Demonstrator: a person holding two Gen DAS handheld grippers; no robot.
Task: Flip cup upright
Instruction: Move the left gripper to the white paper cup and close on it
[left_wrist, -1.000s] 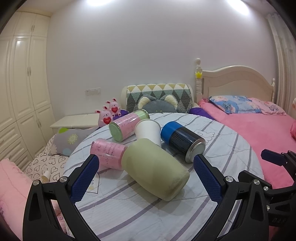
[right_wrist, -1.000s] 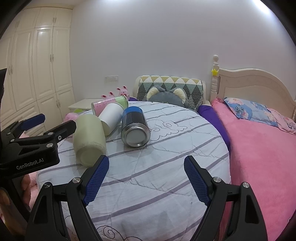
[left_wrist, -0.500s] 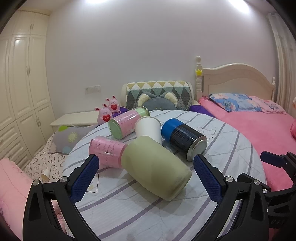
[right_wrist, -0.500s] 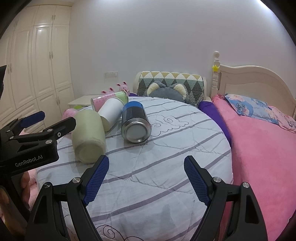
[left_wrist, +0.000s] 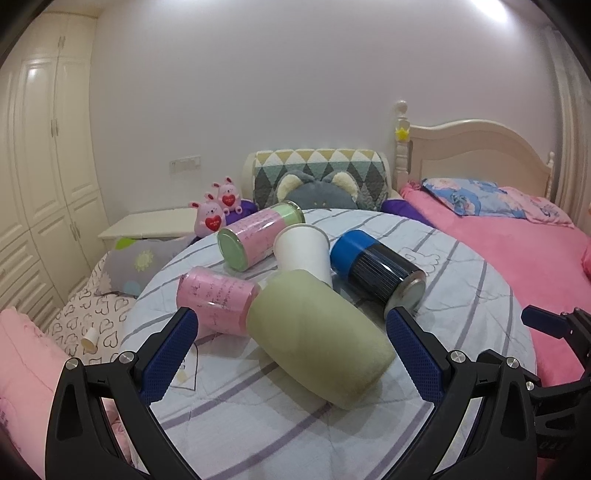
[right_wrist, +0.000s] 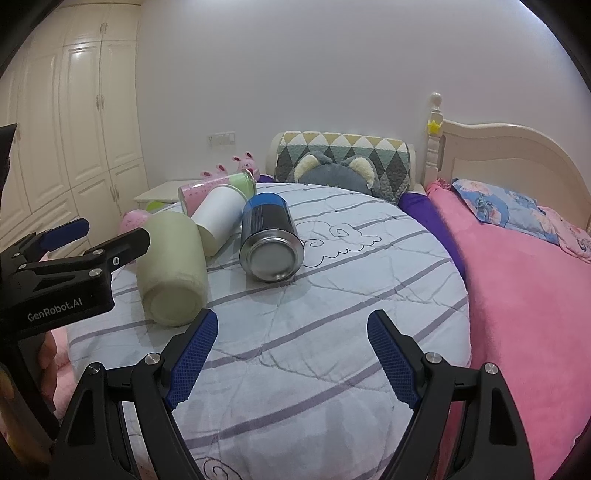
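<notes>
Several cups lie on their sides on a round table with a striped cloth (left_wrist: 461, 295). A large pale green cup (left_wrist: 317, 336) lies nearest, between the open fingers of my left gripper (left_wrist: 291, 354). Behind it lie a white cup (left_wrist: 304, 251), a blue and black cup (left_wrist: 376, 269), a pink cup (left_wrist: 216, 295) and a pink and green cup (left_wrist: 255, 236). My right gripper (right_wrist: 291, 362) is open and empty above the cloth (right_wrist: 332, 332), short of the blue and black cup (right_wrist: 271, 240) and the green cup (right_wrist: 171, 266).
A pink bed (left_wrist: 517, 251) with a cream headboard lies to the right. A patterned cushion and grey plush (left_wrist: 317, 184) stand behind the table. Pink plush toys (left_wrist: 218, 210) and a white side table (left_wrist: 151, 225) are at the back left, wardrobes on the left wall.
Both views show the table slightly lower and the cups slightly closer than one second ago. The cups have not moved. Both grippers stay open.
</notes>
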